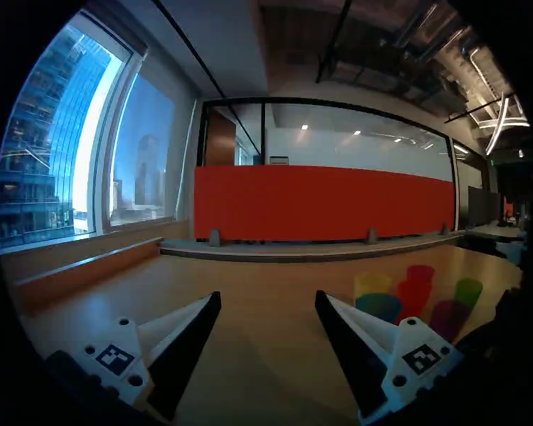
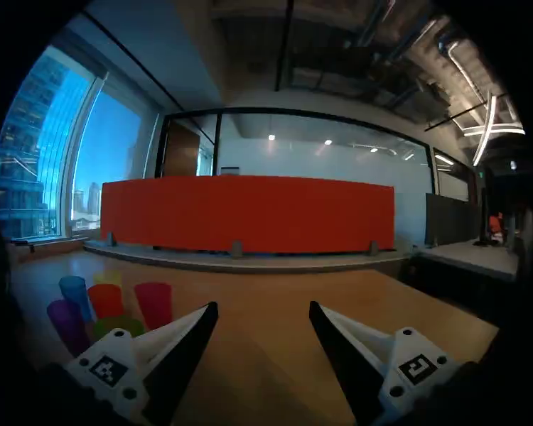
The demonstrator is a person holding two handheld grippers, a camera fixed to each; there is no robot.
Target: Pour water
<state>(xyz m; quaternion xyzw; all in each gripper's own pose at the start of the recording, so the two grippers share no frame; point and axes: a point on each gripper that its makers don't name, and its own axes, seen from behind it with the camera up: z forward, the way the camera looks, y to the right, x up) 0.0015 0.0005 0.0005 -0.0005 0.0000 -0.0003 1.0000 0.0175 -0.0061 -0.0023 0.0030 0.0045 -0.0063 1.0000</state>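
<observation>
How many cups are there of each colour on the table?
Blue see-through plastic cup: 1
Yellow see-through plastic cup: 1
Orange-red see-through plastic cup: 1
Pink-red see-through plastic cup: 1
Purple see-through plastic cup: 1
Green see-through plastic cup: 1
Total: 6 cups

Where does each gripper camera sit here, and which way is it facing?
Left gripper view: rides the left gripper, low over the wooden table, facing the red partition; its open jaws show, coloured cups on its right.
Right gripper view: rides the right gripper, facing likewise; open jaws show, cups on its left.
Shared: table, partition, cups, windows.
</observation>
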